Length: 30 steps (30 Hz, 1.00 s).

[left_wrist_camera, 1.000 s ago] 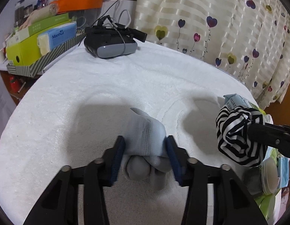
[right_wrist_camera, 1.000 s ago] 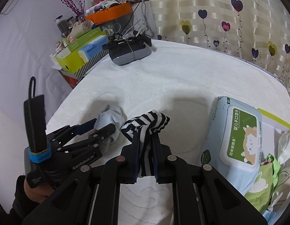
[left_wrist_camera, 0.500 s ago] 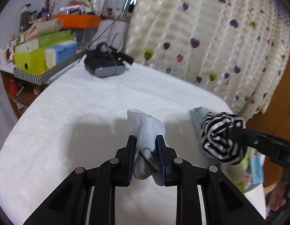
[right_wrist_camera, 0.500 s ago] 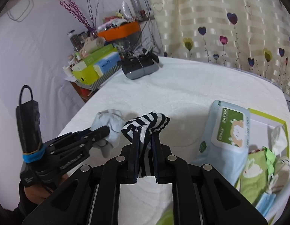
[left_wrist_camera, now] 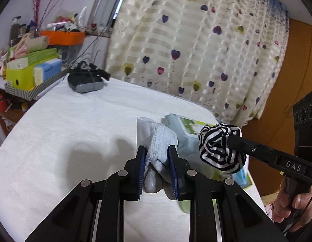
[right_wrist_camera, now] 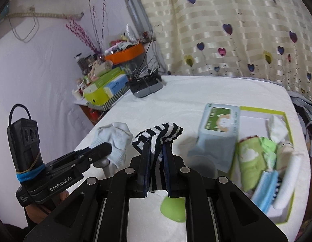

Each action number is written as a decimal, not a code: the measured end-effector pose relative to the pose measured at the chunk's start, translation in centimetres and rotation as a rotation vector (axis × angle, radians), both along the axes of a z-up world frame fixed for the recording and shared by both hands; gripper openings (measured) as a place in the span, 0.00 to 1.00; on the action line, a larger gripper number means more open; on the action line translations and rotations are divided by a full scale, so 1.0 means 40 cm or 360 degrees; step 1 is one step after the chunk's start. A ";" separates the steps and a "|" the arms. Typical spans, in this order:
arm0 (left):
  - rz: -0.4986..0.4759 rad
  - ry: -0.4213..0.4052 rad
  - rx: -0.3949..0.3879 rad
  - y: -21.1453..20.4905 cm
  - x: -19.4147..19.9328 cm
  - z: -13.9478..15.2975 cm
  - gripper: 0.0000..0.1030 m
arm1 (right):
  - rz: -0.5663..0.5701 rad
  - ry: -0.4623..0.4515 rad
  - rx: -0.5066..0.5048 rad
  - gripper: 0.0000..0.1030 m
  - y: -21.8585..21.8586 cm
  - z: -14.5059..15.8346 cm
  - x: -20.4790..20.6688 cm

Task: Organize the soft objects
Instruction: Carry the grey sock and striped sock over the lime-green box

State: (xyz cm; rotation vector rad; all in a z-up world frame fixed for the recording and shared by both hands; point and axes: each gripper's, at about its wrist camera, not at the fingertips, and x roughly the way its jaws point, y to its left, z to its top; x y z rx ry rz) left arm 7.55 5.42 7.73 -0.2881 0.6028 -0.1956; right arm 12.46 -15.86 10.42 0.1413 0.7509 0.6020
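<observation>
My left gripper (left_wrist_camera: 157, 151) is shut on a pale blue-grey sock (left_wrist_camera: 156, 139), held up off the white bed; the same sock (right_wrist_camera: 113, 139) shows at the left of the right wrist view. My right gripper (right_wrist_camera: 155, 153) is shut on a black-and-white striped sock (right_wrist_camera: 158, 135), also lifted. In the left wrist view that striped sock (left_wrist_camera: 220, 147) is a bundle at the right, level with the pale one. A green-rimmed box (right_wrist_camera: 285, 119) on the bed's right side holds several soft items.
A light blue wet-wipes pack (right_wrist_camera: 216, 129) leans at the box's left side. A black headset (right_wrist_camera: 146, 86) lies at the bed's far edge beside a cluttered shelf (left_wrist_camera: 30, 68). A heart-print curtain (left_wrist_camera: 196, 50) hangs behind. A green disc (right_wrist_camera: 173, 209) lies near me.
The left gripper closed on the pale sock and lifted it off the bed. Both grippers rose and swung right toward the box, each keeping its sock.
</observation>
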 end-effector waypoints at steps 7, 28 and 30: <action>-0.0086 -0.0048 0.0010 -0.077 -0.026 0.030 0.20 | -0.0082 -0.0037 0.0050 0.13 -0.083 0.021 -0.036; -0.0208 -0.0039 0.0024 -0.157 -0.053 0.025 0.21 | -0.0170 0.0166 -0.0262 0.40 -0.156 -0.200 -0.170; -0.0215 -0.0035 0.0019 -0.156 -0.051 0.021 0.21 | -0.0187 0.0226 -0.0261 0.40 -0.158 -0.230 -0.166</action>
